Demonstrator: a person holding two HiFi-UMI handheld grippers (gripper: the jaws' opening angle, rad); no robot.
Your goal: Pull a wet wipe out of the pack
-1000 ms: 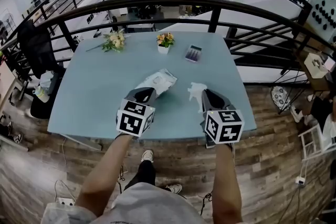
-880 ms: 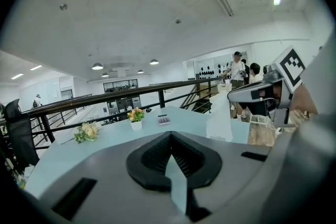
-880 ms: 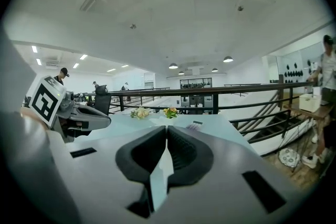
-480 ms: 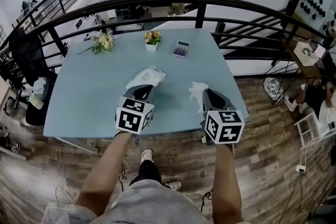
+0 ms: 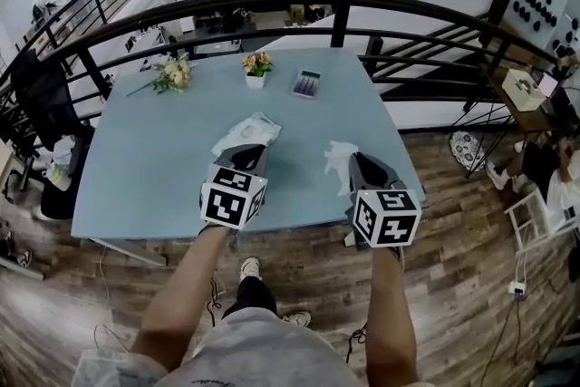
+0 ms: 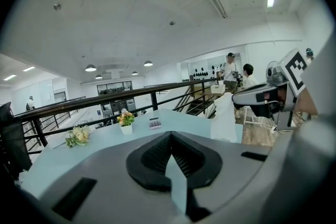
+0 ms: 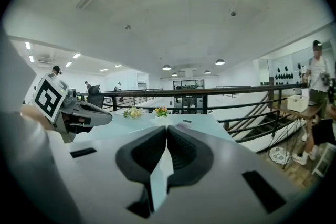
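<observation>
The white wet wipe pack (image 5: 246, 131) lies on the pale blue table (image 5: 145, 168), just ahead of my left gripper (image 5: 246, 152). That gripper is shut, its tips over the pack's near edge. In the left gripper view its jaws (image 6: 169, 136) meet and no pack shows between them. My right gripper (image 5: 352, 161) is shut on a crumpled white wet wipe (image 5: 338, 160), clear of the pack. The wipe (image 6: 226, 118) hangs from the right gripper's tip (image 6: 239, 99) in the left gripper view. The jaws also meet in the right gripper view (image 7: 166, 129).
A small pot of flowers (image 5: 256, 68), a loose bouquet (image 5: 170, 73) and a small flat device (image 5: 307, 82) sit along the table's far side. A black railing (image 5: 335, 14) runs behind the table. Both grippers hover near the table's front edge, with wooden floor below.
Both grippers have shifted to the right over the table. The wipe went along in the right gripper. The pack stayed where it lay, so it now sits straight ahead of the left gripper.
</observation>
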